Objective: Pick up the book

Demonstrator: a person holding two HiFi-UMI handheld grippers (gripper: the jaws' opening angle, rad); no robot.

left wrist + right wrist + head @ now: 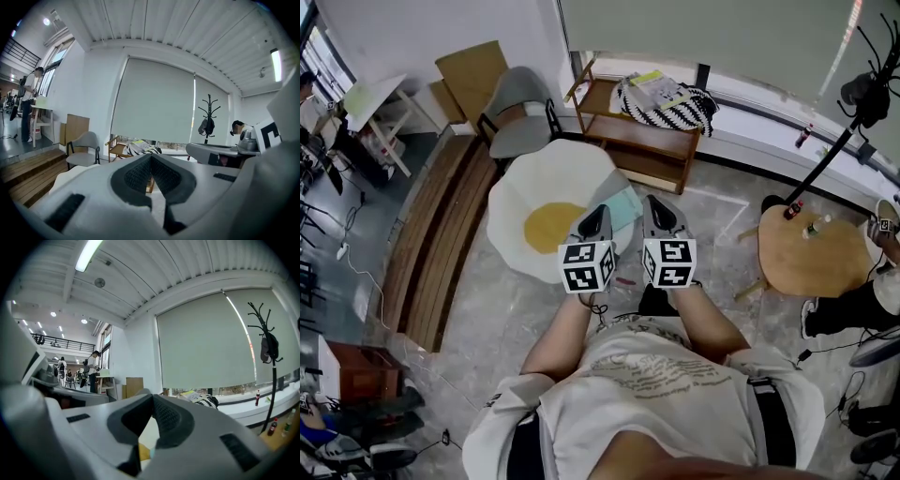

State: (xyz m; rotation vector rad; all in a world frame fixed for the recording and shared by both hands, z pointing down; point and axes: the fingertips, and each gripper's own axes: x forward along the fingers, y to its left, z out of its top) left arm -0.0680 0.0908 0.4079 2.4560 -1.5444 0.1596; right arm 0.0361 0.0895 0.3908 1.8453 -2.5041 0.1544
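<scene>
book (625, 206) partly hidden behind left hand-held gripper (602, 213), right hand-held gripper (655, 202)

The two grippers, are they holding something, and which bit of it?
Nothing. The left gripper and the right gripper both have jaws shut together, nothing between them.

Two tools (600, 214) (654, 204), one chair (520, 117), one round table (816, 258), one book (626, 208)
</scene>
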